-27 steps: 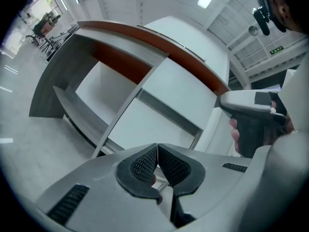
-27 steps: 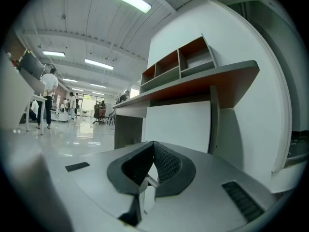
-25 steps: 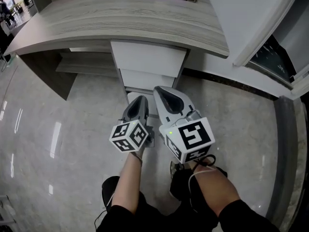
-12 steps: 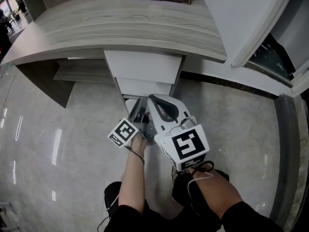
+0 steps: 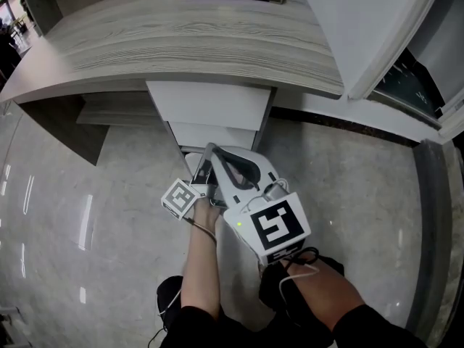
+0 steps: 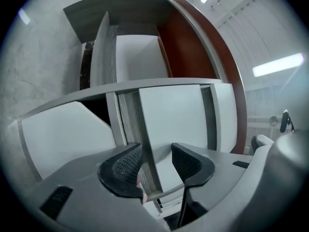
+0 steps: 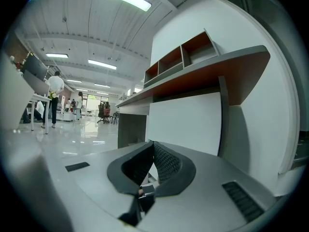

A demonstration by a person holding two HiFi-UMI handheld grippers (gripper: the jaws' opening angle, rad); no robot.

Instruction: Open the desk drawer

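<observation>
Since a second ago our left gripper (image 6: 157, 162) has rolled; its jaws, just opening, now straddle the drawer (image 6: 131, 117) edge, unclamped, below the desk's (image 5: 181, 42) front edge. Our right gripper (image 7: 152, 151) is clenched, empty.

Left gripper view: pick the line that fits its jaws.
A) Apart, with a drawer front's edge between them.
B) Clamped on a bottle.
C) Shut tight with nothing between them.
A: the jaws of the left gripper, which have just been opening, stand apart, and the edge of the drawer front runs between them.
</observation>
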